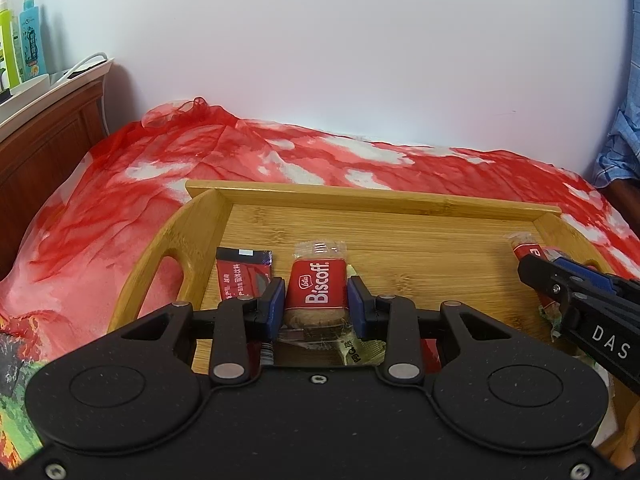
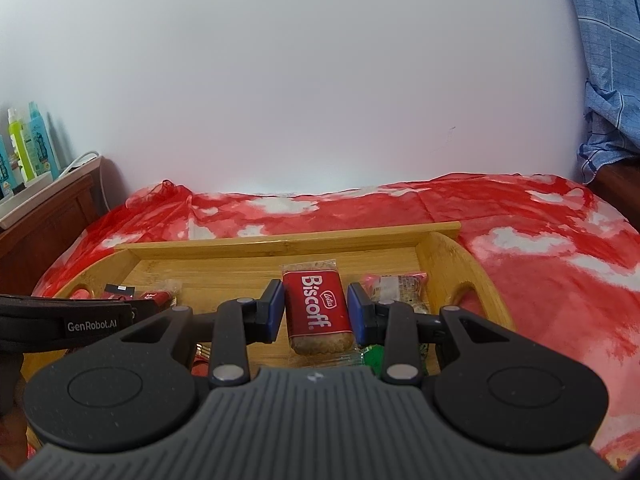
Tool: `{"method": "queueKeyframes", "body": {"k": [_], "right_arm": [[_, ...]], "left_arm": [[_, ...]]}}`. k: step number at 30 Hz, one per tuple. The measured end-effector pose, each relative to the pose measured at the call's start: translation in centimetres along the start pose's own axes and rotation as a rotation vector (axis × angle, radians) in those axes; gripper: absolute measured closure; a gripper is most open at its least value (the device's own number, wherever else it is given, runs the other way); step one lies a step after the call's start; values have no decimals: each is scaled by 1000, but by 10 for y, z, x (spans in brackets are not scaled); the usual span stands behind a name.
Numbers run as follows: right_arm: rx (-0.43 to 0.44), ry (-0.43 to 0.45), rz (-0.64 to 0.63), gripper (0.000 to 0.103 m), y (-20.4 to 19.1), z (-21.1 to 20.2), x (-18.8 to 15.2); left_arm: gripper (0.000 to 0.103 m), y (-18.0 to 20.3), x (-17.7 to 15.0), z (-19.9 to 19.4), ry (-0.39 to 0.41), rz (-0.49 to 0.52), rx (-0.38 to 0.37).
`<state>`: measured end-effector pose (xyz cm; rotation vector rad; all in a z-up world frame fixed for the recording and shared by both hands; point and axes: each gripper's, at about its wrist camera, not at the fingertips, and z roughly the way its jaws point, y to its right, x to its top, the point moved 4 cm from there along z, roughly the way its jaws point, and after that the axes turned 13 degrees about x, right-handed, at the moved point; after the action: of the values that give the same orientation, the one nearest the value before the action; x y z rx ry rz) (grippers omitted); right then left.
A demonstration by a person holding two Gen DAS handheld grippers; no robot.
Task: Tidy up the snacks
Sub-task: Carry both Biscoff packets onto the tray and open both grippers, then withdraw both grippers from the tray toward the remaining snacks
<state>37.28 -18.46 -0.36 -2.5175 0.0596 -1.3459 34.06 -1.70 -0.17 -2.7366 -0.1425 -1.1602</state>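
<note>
Your left gripper (image 1: 316, 304) has its blue pads clamped on both sides of a red Lotus Biscoff biscuit pack (image 1: 316, 292), jaws narrow, holding it over the bamboo tray (image 1: 400, 200). Just left of it a dark red sachet (image 1: 244, 276) with Chinese print lies flat on the tray floor. A greenish wrapper (image 1: 360, 350) sits under the gripper near the front.

Your right gripper (image 2: 316, 308) also stands narrow around a second Biscoff pack (image 2: 316, 308); left pad touches its edge, right pad looks a hair off, so can't tell if it's squeezed or just straddled. That pack lies flat on the tray, logo sideways. A clear-wrapped grain bar (image 2: 400, 286) lies just right of it, by the tray's handle end.

Tray rests on a red and white cloth (image 1: 240, 160), bottles (image 1: 24, 40) on a shelf far left
</note>
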Motion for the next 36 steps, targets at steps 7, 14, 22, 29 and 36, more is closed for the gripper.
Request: {"method": "queueKeyframes", "body": {"k": [7, 14, 22, 29, 36], "right_arm": [[-3, -56, 3, 62, 0, 7, -1], [31, -35, 11, 53, 0, 1, 2], [41, 51, -27, 26, -9, -49, 8], [46, 87, -8, 14, -23, -87, -10], [73, 114, -59, 9, -49, -115, -37]], "left_arm": [[71, 1, 0, 0, -7, -1, 5], [51, 3, -1, -8, -6, 42, 20], [21, -8, -4, -54, 47, 79, -16], [8, -22, -29, -94, 47, 82, -24], [8, -35, -66, -118, 33, 117, -1]]}}
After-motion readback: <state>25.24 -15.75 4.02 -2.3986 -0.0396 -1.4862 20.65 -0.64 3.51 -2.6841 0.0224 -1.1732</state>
